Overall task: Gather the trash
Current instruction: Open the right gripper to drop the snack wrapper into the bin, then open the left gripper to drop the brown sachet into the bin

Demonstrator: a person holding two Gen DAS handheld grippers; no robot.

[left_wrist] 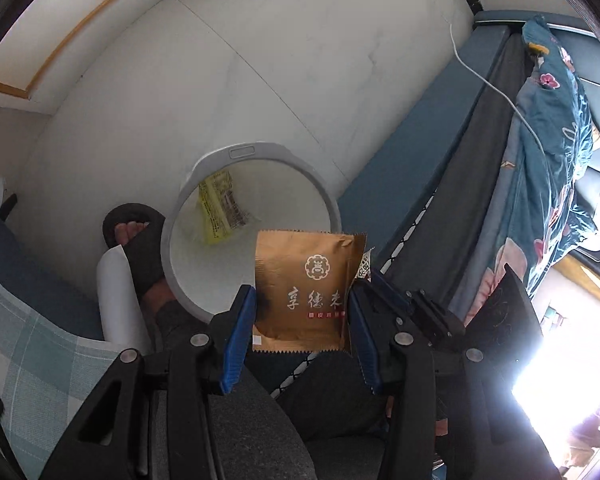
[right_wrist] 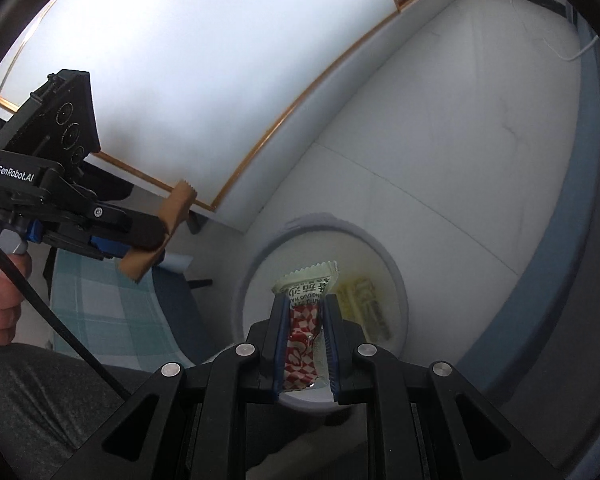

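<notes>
Left wrist view: left gripper (left_wrist: 302, 300) fingers clamp a gold packet (left_wrist: 306, 290) beside the white bin (left_wrist: 328, 200), while right gripper (right_wrist: 305, 312) fingers pinch a red-checked wrapper (right_wrist: 302, 344) above it.

Floral quilt (left_wrist: 548, 152) on bed; white cable (left_wrist: 496, 88); black slipper (left_wrist: 140, 252)

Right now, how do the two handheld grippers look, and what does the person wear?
Both grippers are black plastic with blue finger pads and silver round pivots. The left gripper bears white "GenRobot.AI" lettering, white circle markings and a black cable. The person wears dark grey trousers and a dark open-toed slipper.
</notes>
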